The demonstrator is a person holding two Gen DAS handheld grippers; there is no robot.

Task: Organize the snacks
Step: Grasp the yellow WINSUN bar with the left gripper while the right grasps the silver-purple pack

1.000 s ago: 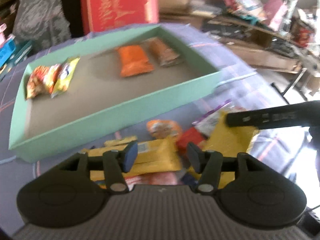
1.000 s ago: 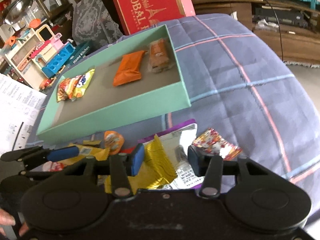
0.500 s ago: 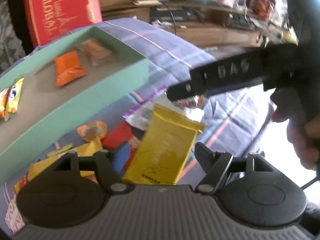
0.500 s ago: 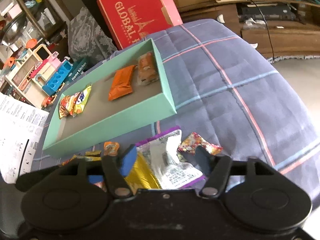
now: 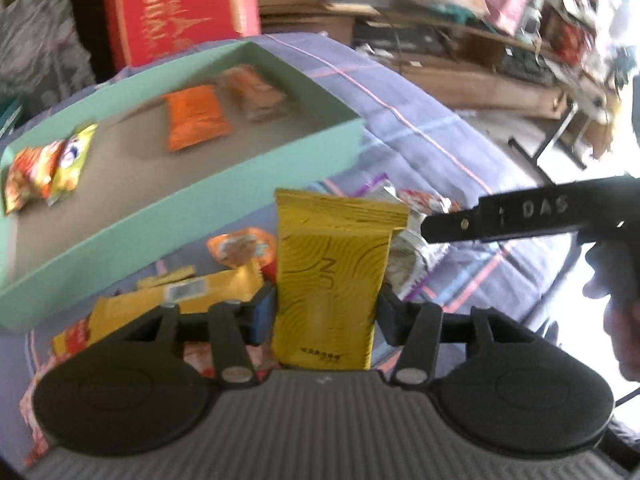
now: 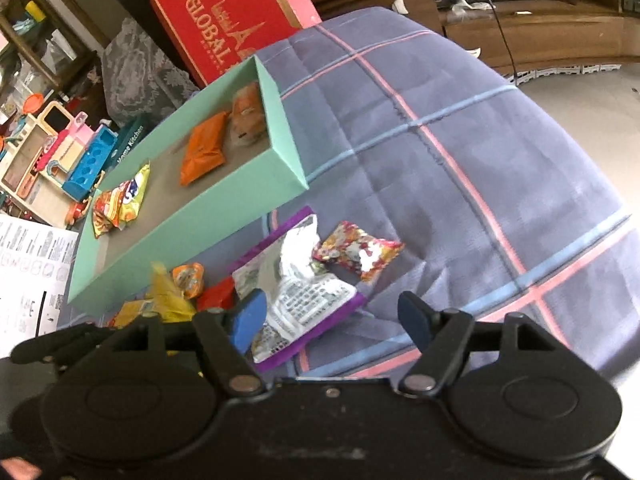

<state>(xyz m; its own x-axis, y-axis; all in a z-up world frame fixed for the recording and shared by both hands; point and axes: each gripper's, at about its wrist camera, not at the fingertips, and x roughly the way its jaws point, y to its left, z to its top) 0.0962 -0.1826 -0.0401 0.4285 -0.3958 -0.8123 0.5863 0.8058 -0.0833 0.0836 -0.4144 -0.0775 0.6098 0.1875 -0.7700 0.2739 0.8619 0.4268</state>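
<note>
Lifted since a second ago, the yellow packet (image 5: 332, 280) stands clamped in the left gripper (image 5: 326, 312), near the green tray (image 5: 224, 196); right gripper (image 6: 328, 316) gapes empty. Four snacks in, several left beside it.

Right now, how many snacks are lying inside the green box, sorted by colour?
Plain orange packet: 1
Brownish packet: 1
Red-orange packet: 1
Small yellow packet: 1
Total in the green box: 4
Not counted: the big yellow bag held in the left tongs.
</note>
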